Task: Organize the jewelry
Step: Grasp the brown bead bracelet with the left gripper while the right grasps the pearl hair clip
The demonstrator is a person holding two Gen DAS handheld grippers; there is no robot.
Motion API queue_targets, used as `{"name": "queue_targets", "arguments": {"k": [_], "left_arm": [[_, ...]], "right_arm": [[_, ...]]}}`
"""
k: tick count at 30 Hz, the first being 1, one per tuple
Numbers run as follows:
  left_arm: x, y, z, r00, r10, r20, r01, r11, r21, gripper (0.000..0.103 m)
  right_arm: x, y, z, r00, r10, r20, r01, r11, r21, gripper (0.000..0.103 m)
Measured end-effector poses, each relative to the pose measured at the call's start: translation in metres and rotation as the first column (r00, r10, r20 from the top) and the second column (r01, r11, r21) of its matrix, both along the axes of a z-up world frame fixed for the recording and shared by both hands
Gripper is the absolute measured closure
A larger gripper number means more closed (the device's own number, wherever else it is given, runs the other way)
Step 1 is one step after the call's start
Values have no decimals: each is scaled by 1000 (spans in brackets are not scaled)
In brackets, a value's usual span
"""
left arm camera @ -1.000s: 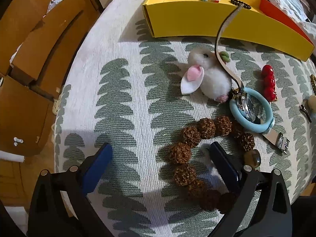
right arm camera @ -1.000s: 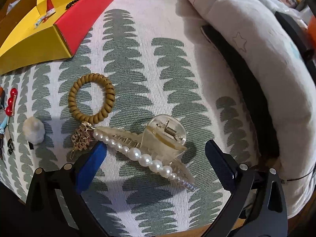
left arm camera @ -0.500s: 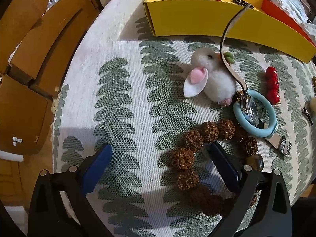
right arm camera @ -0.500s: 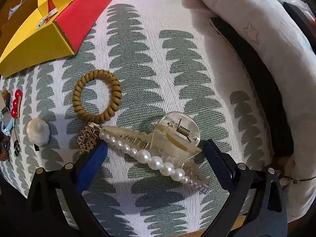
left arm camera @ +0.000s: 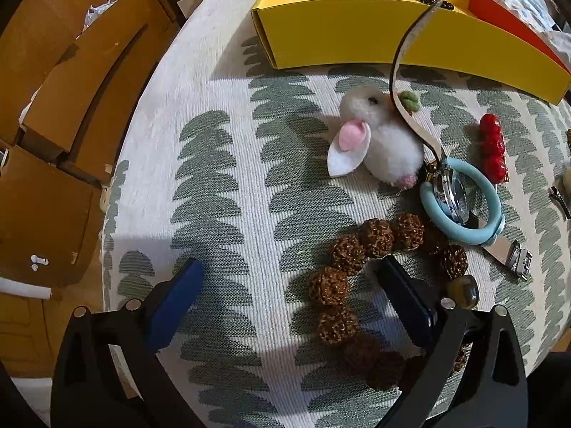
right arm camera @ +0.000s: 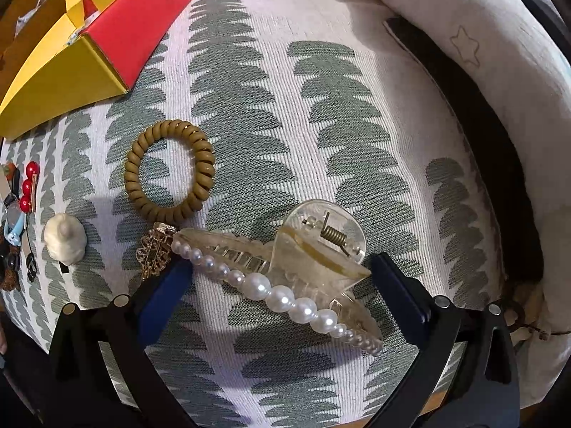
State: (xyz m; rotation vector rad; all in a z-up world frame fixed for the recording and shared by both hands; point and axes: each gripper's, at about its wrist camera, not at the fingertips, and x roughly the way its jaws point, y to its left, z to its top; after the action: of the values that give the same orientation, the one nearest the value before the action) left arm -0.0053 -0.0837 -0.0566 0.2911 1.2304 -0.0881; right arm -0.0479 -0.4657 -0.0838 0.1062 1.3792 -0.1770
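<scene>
This is a home, likely a bedroom or living room. A woven tablecloth [left arm camera: 221,164] with a green leaf pattern covers the table, and wooden furniture [left arm camera: 71,82] stands just beside it, while a soft star-printed cushion or bedding [right arm camera: 474,39] lies along the table's far edge. The things on the cloth are personal and domestic: a yellow organizer box [left arm camera: 357,35], a plush bunny [left arm camera: 385,142], a pearl hair claw [right arm camera: 285,271], a coiled hair tie [right arm camera: 169,174] and a bead bracelet [left arm camera: 371,239].
</scene>
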Motion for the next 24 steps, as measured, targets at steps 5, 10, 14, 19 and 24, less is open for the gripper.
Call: {"name": "queue_targets", "arguments": {"k": [5, 10, 14, 19, 24], "left_arm": [[0, 0, 0, 1000, 2, -3, -2, 1000, -1, 6], [0, 1, 0, 1000, 1, -3, -1, 1000, 0, 6], [0, 1, 0, 1000, 0, -2, 0, 1000, 0, 6], [1, 3, 3, 1000, 4, -6, -4, 1000, -9, 6], [1, 6, 4, 1000, 0, -12, 0, 1000, -18, 6]], "right_arm": [[0, 2, -2, 1000, 18, 22, -17, 1000, -15, 3], [-2, -4, -2, 1000, 16, 22, -15, 1000, -13, 3], [-3, -2, -4, 1000, 18, 18, -17, 1000, -19, 3], [-3, 2, -4, 999, 1, 39, 0, 1000, -22, 4], [-11, -6, 4, 996, -39, 78, 39, 999, 6, 15]]}}
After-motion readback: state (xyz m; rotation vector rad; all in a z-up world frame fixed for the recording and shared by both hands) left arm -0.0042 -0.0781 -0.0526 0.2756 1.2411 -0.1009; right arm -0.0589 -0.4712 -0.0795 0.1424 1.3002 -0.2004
